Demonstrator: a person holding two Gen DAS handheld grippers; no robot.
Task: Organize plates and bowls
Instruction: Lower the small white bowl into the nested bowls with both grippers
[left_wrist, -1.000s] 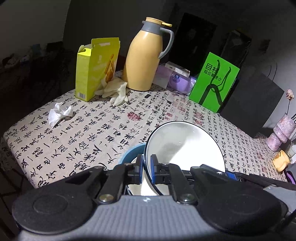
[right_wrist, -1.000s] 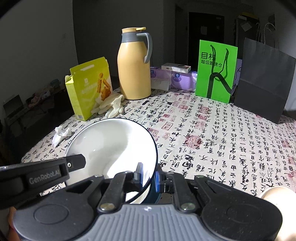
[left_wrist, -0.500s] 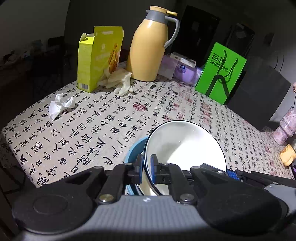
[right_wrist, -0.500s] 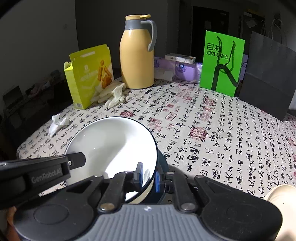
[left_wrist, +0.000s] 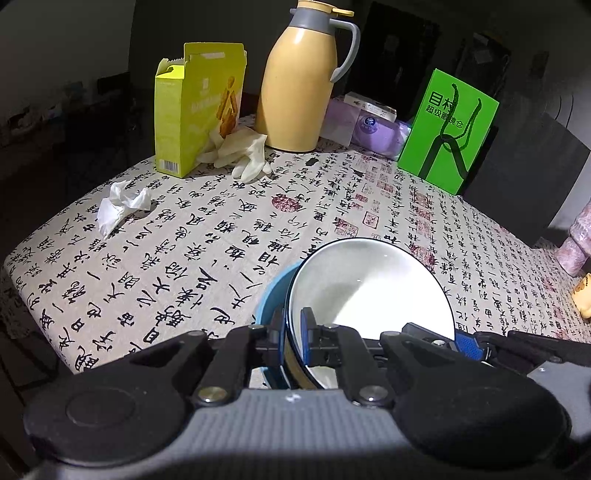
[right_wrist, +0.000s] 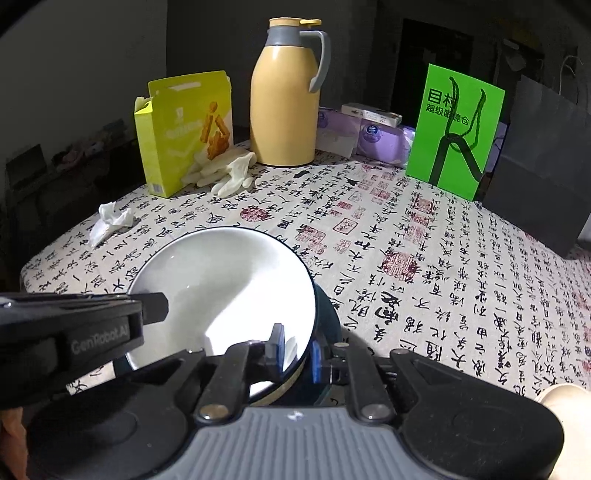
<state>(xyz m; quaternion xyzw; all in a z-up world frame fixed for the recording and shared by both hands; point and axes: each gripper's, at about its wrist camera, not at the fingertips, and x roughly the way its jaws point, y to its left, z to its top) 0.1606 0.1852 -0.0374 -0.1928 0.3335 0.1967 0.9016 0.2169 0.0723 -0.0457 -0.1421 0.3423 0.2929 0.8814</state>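
A white bowl (left_wrist: 369, 288) with a dark rim tilts inside a blue bowl (left_wrist: 273, 299) on the patterned tablecloth. My left gripper (left_wrist: 293, 332) is shut on the white bowl's near-left rim, one pad inside and one outside. In the right wrist view the same white bowl (right_wrist: 221, 280) lies in the blue bowl (right_wrist: 328, 317), and my right gripper (right_wrist: 295, 349) pinches its right rim between both blue pads. The left gripper's finger (right_wrist: 155, 306) reaches in from the left there. Most of the blue bowl is hidden under the white one.
At the back stand a yellow jug (left_wrist: 299, 85), an open yellow-green carton (left_wrist: 195, 110) with rubber gloves (left_wrist: 240, 151), purple packs (left_wrist: 373, 125), a green bag (left_wrist: 450, 133) and a black paper bag (right_wrist: 543, 158). A crumpled tissue (left_wrist: 118, 206) lies near the table's left edge.
Both grippers have sunk a little with the white bowl between them, and the bowl now sits lower in the blue bowl. Both grips stay on the rim.
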